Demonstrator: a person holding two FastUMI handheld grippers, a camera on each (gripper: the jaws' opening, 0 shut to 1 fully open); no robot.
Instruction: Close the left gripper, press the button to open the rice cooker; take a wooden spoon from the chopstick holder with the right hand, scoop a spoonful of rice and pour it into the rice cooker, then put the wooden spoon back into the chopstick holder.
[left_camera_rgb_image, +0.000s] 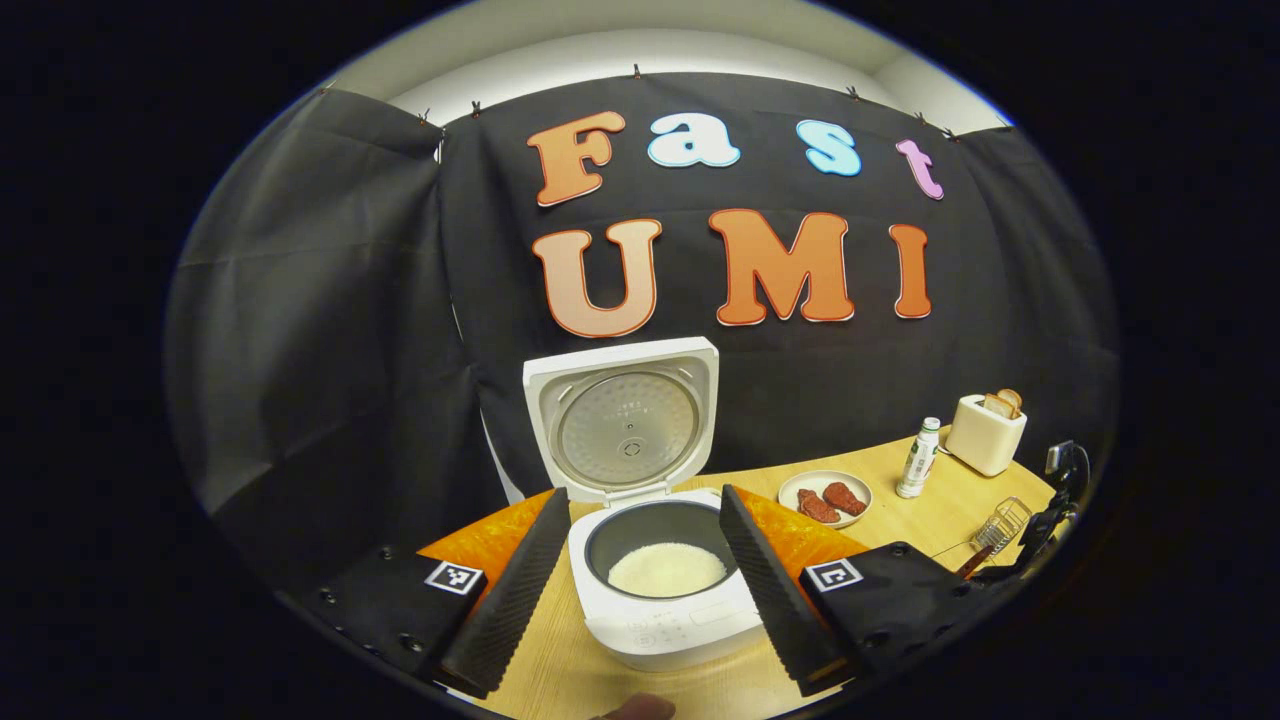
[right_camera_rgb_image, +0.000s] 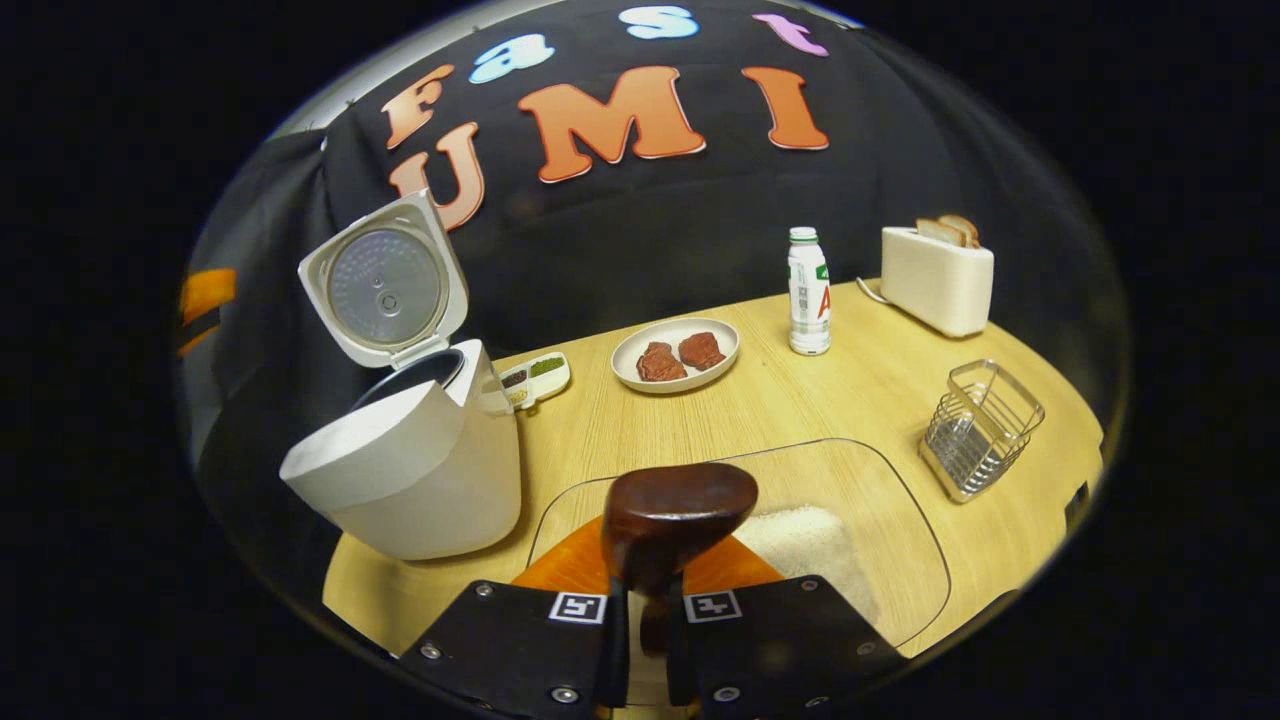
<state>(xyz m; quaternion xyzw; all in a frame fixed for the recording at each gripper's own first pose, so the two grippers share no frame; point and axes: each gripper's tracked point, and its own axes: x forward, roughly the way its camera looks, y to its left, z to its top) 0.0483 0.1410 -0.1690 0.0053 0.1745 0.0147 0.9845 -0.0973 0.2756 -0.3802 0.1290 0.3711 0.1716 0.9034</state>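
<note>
The white rice cooker (left_camera_rgb_image: 665, 610) stands open, its lid (left_camera_rgb_image: 622, 420) upright, with white rice (left_camera_rgb_image: 666, 570) in the pot. My left gripper (left_camera_rgb_image: 644, 492) is open, one finger on either side of the cooker and neither touching it. My right gripper (right_camera_rgb_image: 647, 600) is shut on the handle of the dark wooden spoon (right_camera_rgb_image: 680, 512). The spoon's bowl hovers over a clear glass tray (right_camera_rgb_image: 900, 520) that holds loose rice (right_camera_rgb_image: 800, 545). No rice shows on the spoon. The wire chopstick holder (right_camera_rgb_image: 980, 430) stands to the right of the tray. The cooker (right_camera_rgb_image: 410, 470) sits to the left of the tray.
A plate of red meat (right_camera_rgb_image: 675, 355), a white bottle (right_camera_rgb_image: 808, 290) and a toaster with bread (right_camera_rgb_image: 935, 275) line the back of the wooden table (right_camera_rgb_image: 860, 390). A small condiment dish (right_camera_rgb_image: 535, 378) lies beside the cooker. An orange mat (left_camera_rgb_image: 490, 535) lies under it.
</note>
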